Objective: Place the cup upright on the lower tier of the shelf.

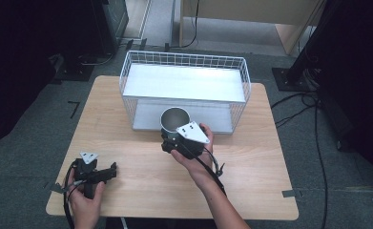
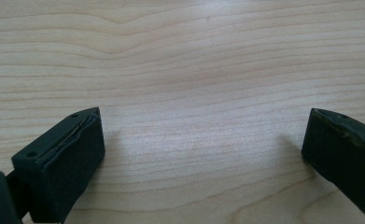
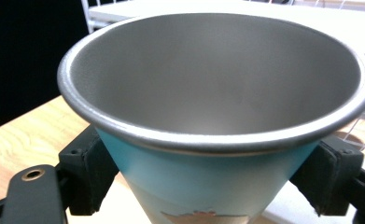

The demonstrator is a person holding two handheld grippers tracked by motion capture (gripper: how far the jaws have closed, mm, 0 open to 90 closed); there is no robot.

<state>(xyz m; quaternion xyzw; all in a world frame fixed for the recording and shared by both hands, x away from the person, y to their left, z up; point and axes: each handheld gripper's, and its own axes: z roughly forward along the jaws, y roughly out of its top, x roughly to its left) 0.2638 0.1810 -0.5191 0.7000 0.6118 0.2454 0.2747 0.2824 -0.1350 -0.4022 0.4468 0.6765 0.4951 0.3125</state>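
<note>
In the high view, the right gripper point(image 1: 174, 138) holds a metal cup point(image 1: 174, 119) just in front of the lower shelf of a white wire rack point(image 1: 184, 62). The left gripper point(image 1: 108, 172) rests near the front left corner of the table point(image 1: 251, 162).

In the left gripper view, its jaws stand wide apart over bare wood, with nothing between them.

In the right gripper view, the jaws clamp the cup's light blue wall below the rim. I judge the picking up is done; placing the cup in the rack is left.

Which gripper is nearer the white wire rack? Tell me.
Right. The right gripper, shut on the metal cup, is just in front of the wire rack; the left gripper sits near the table's front-left corner.
</note>
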